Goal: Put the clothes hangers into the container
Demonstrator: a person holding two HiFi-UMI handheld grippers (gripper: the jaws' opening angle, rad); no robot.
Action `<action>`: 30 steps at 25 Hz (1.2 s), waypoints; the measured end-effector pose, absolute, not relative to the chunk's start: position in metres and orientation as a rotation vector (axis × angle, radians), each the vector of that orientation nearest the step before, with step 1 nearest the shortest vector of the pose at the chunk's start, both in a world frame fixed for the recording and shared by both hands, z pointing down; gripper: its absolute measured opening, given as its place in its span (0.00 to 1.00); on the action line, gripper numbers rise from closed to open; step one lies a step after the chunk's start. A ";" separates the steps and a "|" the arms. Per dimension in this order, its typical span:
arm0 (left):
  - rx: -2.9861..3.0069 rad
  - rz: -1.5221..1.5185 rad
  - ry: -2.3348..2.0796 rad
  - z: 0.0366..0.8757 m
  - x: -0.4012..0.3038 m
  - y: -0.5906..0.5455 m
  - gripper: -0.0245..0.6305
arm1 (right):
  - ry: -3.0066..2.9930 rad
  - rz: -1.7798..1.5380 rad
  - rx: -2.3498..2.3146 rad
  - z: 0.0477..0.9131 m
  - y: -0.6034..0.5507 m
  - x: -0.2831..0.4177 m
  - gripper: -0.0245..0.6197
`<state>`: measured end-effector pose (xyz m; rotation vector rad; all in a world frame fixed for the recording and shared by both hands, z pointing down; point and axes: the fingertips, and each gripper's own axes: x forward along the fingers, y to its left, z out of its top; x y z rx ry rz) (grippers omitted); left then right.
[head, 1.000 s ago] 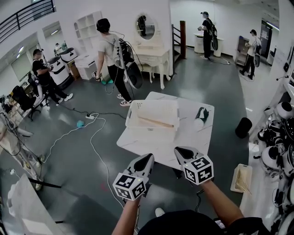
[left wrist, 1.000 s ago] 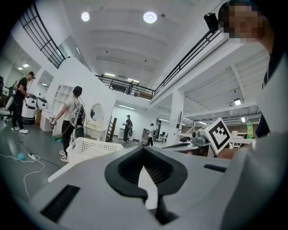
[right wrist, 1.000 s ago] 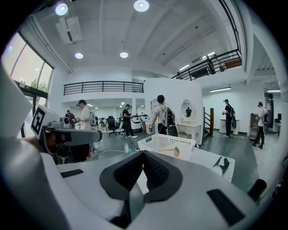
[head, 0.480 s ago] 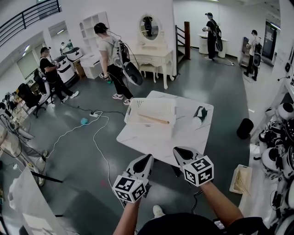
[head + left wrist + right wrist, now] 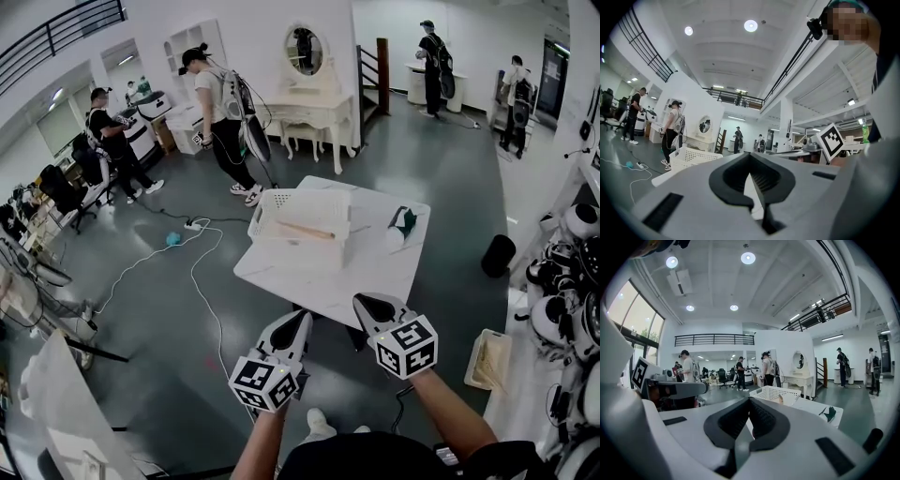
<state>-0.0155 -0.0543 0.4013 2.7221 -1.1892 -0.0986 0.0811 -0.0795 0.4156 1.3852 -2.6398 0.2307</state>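
Left tongs (image 5: pixel 300 321) and right tongs (image 5: pixel 368 306) are hovering just short of the surface (image 5: pixel 349 281), both pinched closed, empty. Wooden hanger (image 5: pixel 305 231) is lying inside white basket (image 5: pixel 300 251).

A large robotics lab hall, laid out for recording. Cables (image 5: pixel 187 253) trail over the grey floor at left, with a balcony railing (image 5: pixel 56 33) upper left. People (image 5: pixel 220 108) in backpack rigs stand at the top. White robots (image 5: pixel 581 223) crowd the right edge. Staged home furniture includes a mirrored dresser (image 5: pixel 309 103) at top centre and a table (image 5: pixel 319 286) with a basket (image 5: pixel 291 249) mid-frame.
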 end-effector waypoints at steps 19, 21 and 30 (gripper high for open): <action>2.740 -0.088 -1.228 0.400 0.013 -0.012 0.04 | -2.705 0.186 1.394 0.402 -0.038 0.107 0.07; 2.739 -0.085 -1.228 0.401 0.013 -0.011 0.04 | -2.706 0.188 1.393 0.403 -0.036 0.108 0.07; 2.742 -0.085 -1.223 0.404 0.019 -0.005 0.04 | -2.695 0.173 1.375 0.410 -0.029 0.110 0.07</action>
